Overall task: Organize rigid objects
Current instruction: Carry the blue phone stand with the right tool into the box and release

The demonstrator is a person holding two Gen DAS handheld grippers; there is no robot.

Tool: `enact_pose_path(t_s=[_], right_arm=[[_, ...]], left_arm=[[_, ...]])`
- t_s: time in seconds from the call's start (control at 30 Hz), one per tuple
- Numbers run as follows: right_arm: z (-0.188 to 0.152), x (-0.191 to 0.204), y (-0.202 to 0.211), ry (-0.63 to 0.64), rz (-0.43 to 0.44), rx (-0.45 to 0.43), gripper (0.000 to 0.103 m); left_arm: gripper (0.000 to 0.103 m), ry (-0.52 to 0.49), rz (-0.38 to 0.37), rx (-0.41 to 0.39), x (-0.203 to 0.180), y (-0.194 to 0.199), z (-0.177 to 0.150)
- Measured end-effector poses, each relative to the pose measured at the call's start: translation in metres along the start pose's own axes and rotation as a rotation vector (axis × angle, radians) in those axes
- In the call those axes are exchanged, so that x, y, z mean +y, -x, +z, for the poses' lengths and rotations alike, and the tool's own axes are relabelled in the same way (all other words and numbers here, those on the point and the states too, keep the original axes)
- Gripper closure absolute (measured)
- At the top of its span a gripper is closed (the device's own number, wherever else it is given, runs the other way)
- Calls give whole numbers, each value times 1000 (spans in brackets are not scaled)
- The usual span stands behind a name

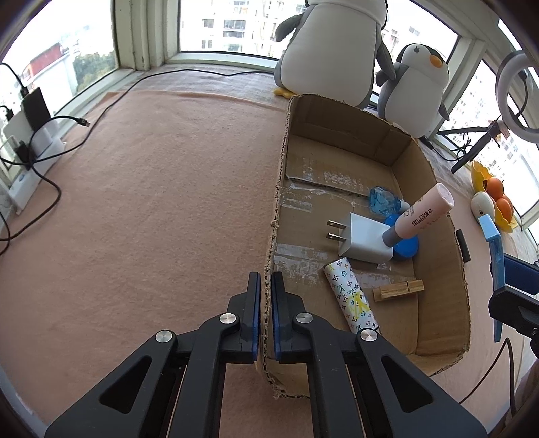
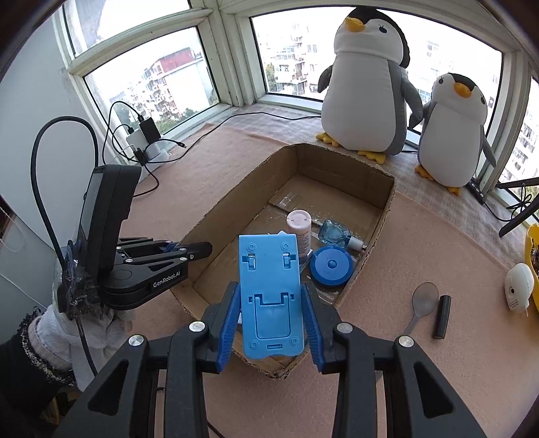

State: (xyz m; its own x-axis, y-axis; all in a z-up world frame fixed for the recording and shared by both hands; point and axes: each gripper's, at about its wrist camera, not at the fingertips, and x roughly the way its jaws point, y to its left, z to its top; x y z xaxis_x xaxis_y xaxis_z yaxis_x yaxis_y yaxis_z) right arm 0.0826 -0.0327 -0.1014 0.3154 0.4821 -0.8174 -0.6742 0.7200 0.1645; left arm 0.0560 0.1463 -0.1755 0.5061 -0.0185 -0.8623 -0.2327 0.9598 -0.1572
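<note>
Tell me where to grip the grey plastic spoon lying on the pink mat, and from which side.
Grip the grey plastic spoon across its thin handle, coming straight down from above. It lies flat on the pink mat, and the black cylinder sits close on its right, so the handle's near end looks clearest.

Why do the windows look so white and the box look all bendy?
Left wrist view: daylight blows the windows out to white, and the fisheye lens bows the cardboard box edges. Right wrist view: the same curving bends the window frames, while the blue phone stand in the right claw looks sharp.
</note>
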Motion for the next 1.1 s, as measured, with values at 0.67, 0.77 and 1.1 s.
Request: enact_pose_path(t_s=[0.67, 0.77, 1.1], right_arm=[[7, 11, -21, 50, 26, 26, 57], [6, 10, -18, 47, 23, 21, 56], [1, -4, -4, 20, 11, 2, 56]], left_arm=[[98, 1, 4, 1, 0, -1, 1], [98, 1, 5, 0, 1, -1, 1], [98, -5, 14, 0, -1, 0, 1]])
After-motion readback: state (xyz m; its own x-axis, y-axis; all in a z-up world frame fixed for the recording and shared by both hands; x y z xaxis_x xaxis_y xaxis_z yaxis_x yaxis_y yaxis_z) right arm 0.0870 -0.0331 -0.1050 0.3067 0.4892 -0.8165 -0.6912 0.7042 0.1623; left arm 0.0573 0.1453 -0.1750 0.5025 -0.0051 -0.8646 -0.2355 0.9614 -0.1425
